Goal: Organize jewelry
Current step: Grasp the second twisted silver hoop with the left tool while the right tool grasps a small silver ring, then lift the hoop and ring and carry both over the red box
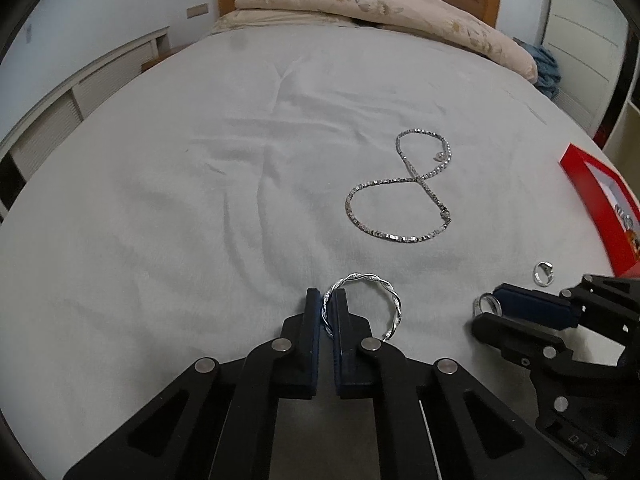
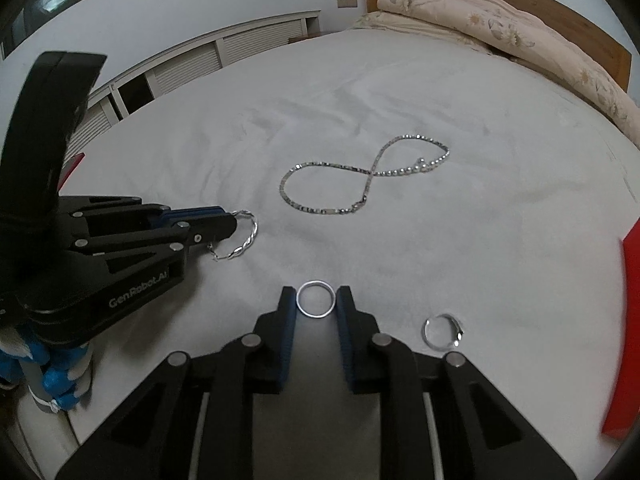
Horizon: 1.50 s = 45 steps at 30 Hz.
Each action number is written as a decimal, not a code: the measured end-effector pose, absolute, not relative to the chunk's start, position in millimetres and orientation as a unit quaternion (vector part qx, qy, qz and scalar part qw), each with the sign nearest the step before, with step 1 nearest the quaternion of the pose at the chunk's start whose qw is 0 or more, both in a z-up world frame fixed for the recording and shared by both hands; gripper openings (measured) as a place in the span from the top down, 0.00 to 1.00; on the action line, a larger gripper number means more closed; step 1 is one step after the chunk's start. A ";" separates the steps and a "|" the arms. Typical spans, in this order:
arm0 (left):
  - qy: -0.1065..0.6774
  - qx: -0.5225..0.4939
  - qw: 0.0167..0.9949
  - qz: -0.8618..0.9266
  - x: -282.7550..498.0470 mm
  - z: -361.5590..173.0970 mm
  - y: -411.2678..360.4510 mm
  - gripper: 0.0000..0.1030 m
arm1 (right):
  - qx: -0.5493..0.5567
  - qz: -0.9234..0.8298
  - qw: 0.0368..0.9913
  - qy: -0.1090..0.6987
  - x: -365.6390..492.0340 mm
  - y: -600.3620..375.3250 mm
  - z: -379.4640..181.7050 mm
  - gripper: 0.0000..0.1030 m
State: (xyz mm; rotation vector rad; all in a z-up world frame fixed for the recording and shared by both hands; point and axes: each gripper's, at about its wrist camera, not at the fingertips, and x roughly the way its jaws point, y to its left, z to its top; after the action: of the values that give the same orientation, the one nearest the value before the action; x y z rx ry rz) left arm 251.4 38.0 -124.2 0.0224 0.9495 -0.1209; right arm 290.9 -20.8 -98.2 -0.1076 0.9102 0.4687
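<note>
Two grippers work low over a bed [image 1: 160,200] covered in a pale grey, lightly creased sheet that fills most of both views. Left gripper [image 1: 329,304], bottom centre of the left wrist view, has its jaws closed on one side of a twisted silver bracelet [image 1: 384,292]; the rest of the bracelet loops out to the right onto the sheet. Right gripper [image 2: 315,300], bottom centre of the right wrist view, has its jaws pinching a plain silver ring [image 2: 315,299] between the blue pads, one pad touching each side. A second ring [image 2: 442,332], with a small setting, lies on the sheet just right of that gripper, lower right of centre. A silver chain necklace [image 1: 408,192] lies in a figure-eight at middle right of the left view, well apart from both grippers. A red box [image 1: 600,204] sits at the right edge of the frame on the bed. A folded beige floral quilt [image 1: 360,0] is piled at top centre against a wooden headboard [image 1: 492,4]. White louvred cabinets [image 2: 192,68] run along the wall at upper left of the right view. Blue cloth [image 1: 546,68] is bunched at upper right beside the quilt.
</note>
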 end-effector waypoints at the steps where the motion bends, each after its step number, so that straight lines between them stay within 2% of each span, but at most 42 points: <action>1: 0.458 0.008 0.887 -0.057 250.3 -122.7 37.5 0.95 | -0.051 0.223 0.871 0.434 286.8 -21.9 -95.9 0.82; 10: 0.447 0.012 0.892 -0.056 224.7 -92.7 22.6 0.95 | -0.028 0.199 0.885 0.420 264.2 -47.1 -56.1 0.82; 28: 0.403 0.032 0.911 -0.085 152.8 -14.0 -41.6 0.95 | -0.008 0.128 0.922 0.366 167.2 -126.2 23.2 0.82; 45: 0.391 0.057 0.908 -0.142 136.2 16.6 -141.4 0.95 | 0.021 0.070 0.937 0.343 122.4 -216.5 48.4 0.82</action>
State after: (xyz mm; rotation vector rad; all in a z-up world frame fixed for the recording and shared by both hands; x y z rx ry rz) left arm 136.2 -141.4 16.6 0.1169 0.8074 -0.2928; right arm 122.4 -216.5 48.4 0.0424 0.7006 0.1437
